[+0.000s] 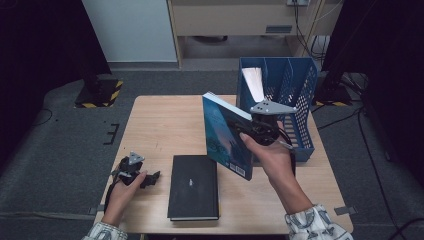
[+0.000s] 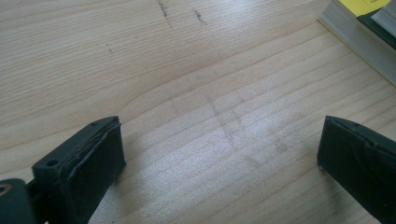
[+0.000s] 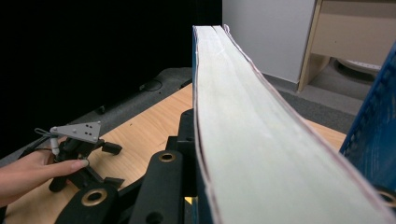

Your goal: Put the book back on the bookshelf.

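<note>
The high view looks forward and down from above the person's side onto the whole pale wooden desk (image 1: 165, 125), far enough back to take in the grey floor around it. The left gripper view sits very close to the desk top (image 2: 196, 93), facing down along its two black jaws at the wood grain. The right gripper view looks along the page edge of a blue-covered book (image 3: 252, 140), held upright and close, and shares with the high view the desk's left part and the left gripper (image 3: 77, 140) there.
</note>
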A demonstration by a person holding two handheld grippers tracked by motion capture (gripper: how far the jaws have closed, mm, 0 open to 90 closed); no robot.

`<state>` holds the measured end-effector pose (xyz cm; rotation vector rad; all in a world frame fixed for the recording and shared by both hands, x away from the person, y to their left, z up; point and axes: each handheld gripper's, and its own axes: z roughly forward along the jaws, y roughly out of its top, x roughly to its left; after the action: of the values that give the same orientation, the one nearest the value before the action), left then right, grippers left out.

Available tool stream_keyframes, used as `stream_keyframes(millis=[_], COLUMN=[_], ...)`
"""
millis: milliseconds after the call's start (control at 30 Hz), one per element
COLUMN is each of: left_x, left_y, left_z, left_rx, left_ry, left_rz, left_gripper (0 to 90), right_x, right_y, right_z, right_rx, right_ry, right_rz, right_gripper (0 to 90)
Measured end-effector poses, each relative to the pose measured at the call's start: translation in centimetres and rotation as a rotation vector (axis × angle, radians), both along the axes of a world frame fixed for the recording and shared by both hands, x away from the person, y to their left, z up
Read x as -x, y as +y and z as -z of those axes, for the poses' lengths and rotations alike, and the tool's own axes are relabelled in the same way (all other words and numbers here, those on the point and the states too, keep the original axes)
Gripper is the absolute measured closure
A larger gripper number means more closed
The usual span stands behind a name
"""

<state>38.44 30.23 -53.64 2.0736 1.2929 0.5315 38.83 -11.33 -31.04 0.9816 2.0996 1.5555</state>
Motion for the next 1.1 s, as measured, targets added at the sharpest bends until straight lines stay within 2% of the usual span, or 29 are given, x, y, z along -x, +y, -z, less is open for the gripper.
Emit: stream_keyframes(millis=[267,533,700,1100], left_x=[0.0,0.0,0.0,0.0], left_y=[0.0,0.0,0.0,0.0], left_z=[0.0,0.0,0.0,0.0], left_rx=[0.001,0.001,0.0,0.0], left_ry=[0.0,0.0,0.001,0.001], left_rz=[0.001,0.001,0.001,0.001], left_gripper=[0.0,0.0,0.0,0.0], right_x=[0.1,0.8,1.6,3.6], right_y=[-1.5,-2.7,-3.7,-6.3], right_z=[0.7,1.3,1.4,2.4], right_rx=[-0.112,-0.16,-0.167,-0.151], right_ry=[0.05,0.082,0.09,0.1], right_rz=[0.007,0.009,0.007,0.027], right_gripper=[73.8,73.8,73.7,73.8])
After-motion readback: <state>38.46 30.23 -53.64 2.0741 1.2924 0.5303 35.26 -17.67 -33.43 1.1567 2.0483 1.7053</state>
